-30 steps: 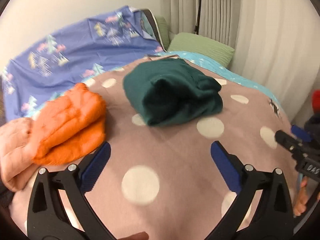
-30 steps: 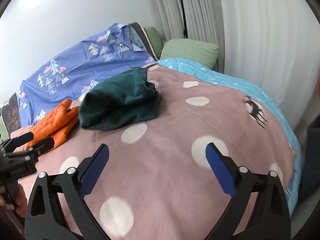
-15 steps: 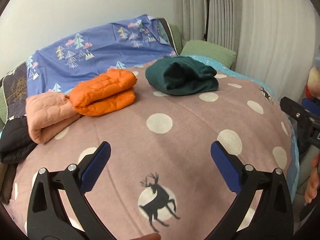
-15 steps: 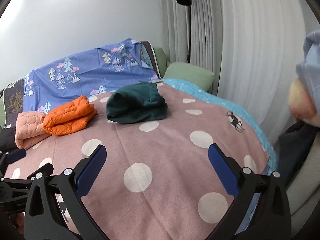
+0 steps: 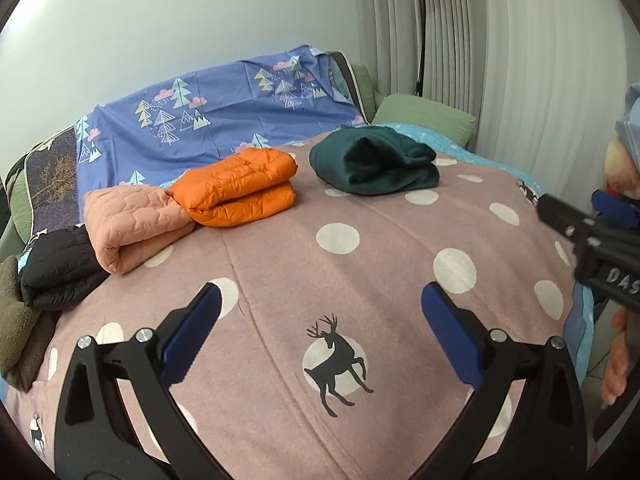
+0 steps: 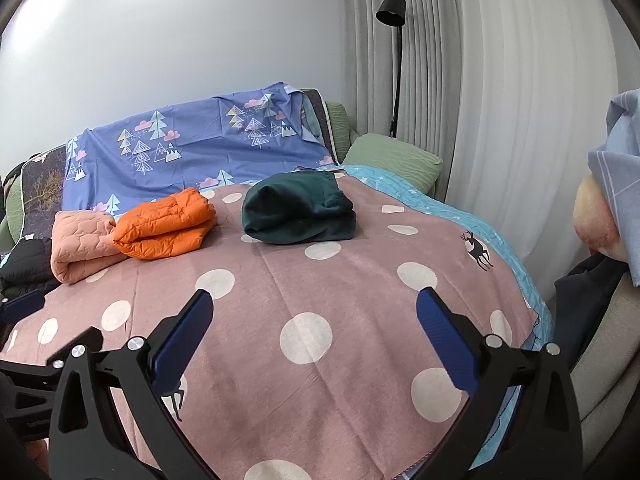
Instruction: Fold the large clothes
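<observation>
Both tongs hang over the near part of a bed covered with a pink blanket (image 5: 304, 264) dotted with white circles and black deer. The left tongs (image 5: 320, 332) are spread wide with nothing between their blue-padded fingers (image 5: 192, 332), and the right tongs (image 6: 314, 334) are spread just as wide and likewise hold nothing.

The folded clothes lie in a row across the far half of the blanket. Furthest right is the dark green garment (image 5: 374, 166), a thick folded bundle lying apart from the others. To its left sits the orange puffer jacket (image 5: 238, 188), folded in two layers, its left end touching the pink quilted jacket (image 5: 132, 226), which is rolled over on itself. Further left, at the edge of the bed, is a black puffer garment (image 5: 60, 272), and beside that a brown fleecy piece (image 5: 16, 328) (only partly in view at the left rim).

Behind the clothes a blue sheet (image 6: 192, 152) printed with trees and clouds is draped against the wall, with a green pillow (image 6: 394, 160) to its right and a black floor lamp (image 6: 394, 12) standing in front of pale curtains (image 6: 500, 120). In the left wrist view the right tongs' black body shows at the right edge, with the person's fingers under it.
</observation>
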`<state>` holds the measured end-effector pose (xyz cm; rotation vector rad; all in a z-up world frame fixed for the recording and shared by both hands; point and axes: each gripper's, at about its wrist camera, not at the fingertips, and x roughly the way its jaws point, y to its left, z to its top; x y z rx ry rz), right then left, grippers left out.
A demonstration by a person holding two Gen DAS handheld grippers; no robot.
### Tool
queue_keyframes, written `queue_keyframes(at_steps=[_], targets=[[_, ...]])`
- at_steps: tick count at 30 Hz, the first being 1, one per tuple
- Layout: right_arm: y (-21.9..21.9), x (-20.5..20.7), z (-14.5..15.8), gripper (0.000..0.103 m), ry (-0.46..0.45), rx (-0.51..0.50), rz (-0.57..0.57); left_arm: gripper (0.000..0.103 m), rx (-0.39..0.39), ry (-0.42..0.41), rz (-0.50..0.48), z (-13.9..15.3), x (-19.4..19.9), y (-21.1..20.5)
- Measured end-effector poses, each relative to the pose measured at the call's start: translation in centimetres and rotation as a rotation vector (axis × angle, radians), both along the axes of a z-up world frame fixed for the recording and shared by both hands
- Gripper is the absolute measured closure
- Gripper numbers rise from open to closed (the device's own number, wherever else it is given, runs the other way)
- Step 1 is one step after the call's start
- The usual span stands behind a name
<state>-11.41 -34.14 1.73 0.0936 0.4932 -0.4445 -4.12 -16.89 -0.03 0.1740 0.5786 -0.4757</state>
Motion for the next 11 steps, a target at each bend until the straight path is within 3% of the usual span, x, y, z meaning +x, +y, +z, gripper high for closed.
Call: queue_keyframes(at_steps=[11], targets=[[0.49, 0.37, -0.56, 0.001, 0.025, 0.008, -0.001, 0.002, 0.015, 0.018, 0.019, -0.03, -0.10, 0.26]])
